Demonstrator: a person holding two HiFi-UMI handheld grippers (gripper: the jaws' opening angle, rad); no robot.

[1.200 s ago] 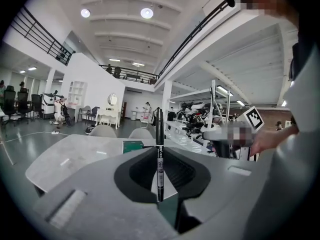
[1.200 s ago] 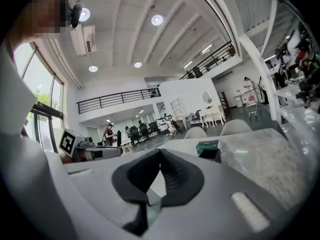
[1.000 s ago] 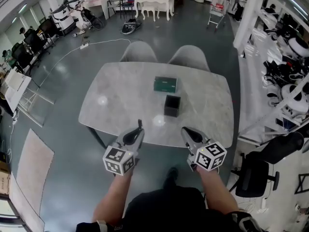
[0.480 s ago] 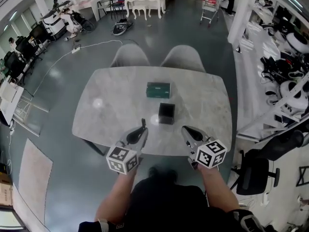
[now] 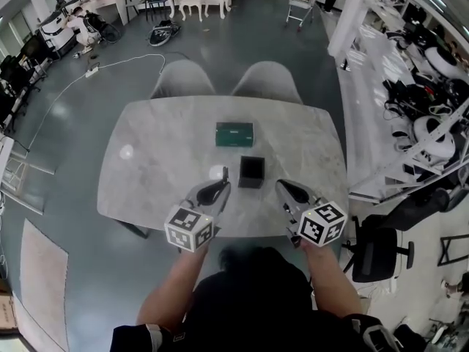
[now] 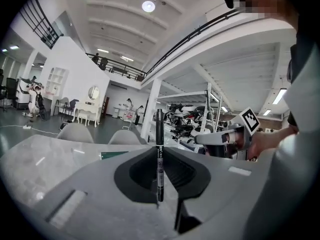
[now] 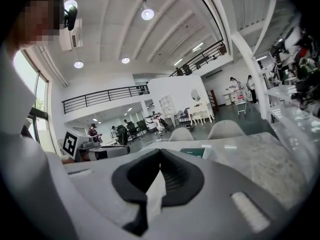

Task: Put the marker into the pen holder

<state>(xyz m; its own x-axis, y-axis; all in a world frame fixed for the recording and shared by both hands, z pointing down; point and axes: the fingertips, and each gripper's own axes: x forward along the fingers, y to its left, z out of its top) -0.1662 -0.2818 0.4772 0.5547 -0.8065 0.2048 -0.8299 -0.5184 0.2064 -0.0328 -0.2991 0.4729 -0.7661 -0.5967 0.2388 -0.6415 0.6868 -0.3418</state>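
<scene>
A black marker (image 6: 159, 156) stands upright, with my left gripper (image 6: 160, 150) shut on its lower half. In the head view the marker (image 5: 224, 174) sticks up from the left gripper (image 5: 218, 189) over the near edge of the marble table (image 5: 161, 167). The black square pen holder (image 5: 251, 172) stands just right of the marker tip, a little apart from it. My right gripper (image 5: 283, 189) hovers at the table's near edge, right of the holder. Its jaws (image 7: 160, 152) are shut with nothing between them. The holder is hidden in both gripper views.
A green box (image 5: 234, 133) lies on the table behind the holder. Two grey chairs (image 5: 267, 83) stand at the far side. Shelving (image 5: 410, 123) and a black office chair (image 5: 377, 251) stand on the right.
Both grippers have moved forward over the table's near edge. The left one carried the marker closer to the pen holder. The head view has shifted forward.
</scene>
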